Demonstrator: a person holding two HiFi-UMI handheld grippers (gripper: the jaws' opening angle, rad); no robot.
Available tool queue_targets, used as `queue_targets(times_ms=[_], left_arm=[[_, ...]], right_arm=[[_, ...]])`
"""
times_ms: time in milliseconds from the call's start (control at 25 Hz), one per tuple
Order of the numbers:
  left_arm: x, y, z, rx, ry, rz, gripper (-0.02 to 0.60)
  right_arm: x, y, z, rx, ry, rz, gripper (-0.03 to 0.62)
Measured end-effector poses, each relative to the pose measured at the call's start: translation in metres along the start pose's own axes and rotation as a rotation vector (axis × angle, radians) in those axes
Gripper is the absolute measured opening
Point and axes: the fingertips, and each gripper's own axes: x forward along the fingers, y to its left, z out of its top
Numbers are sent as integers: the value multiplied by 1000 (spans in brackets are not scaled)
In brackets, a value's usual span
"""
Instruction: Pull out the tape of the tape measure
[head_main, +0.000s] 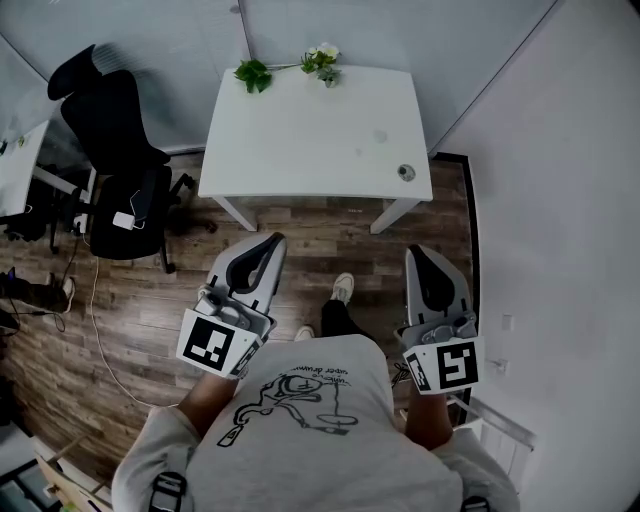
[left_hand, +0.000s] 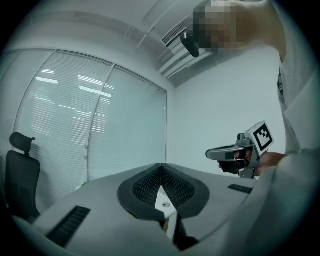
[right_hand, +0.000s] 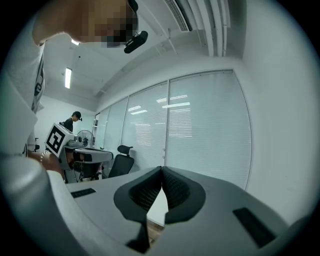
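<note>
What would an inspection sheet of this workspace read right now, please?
Surface: white table, mostly bare, ahead of the person.
Job's things: small round object, probably the tape measure, by the table's near right corner; too small to tell if any tape is out.
Clutter: leafy sprigs at the table's far edge.
Grippers: left gripper and right gripper both shut, empty, held short of the table.
Cables: white cable trailing over the wood floor at left.
Surroundings: black office chair left of the table.
</note>
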Motion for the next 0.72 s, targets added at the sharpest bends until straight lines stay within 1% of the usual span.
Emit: queue_targets(times_ms=[360,720], left_arm=[[68,29,6,-1,12,34,20],[145,43,12,5,25,59,20]], right_arm=[[57,-53,5,7,5,34,9],[102,-119,7,12,5,59,9]])
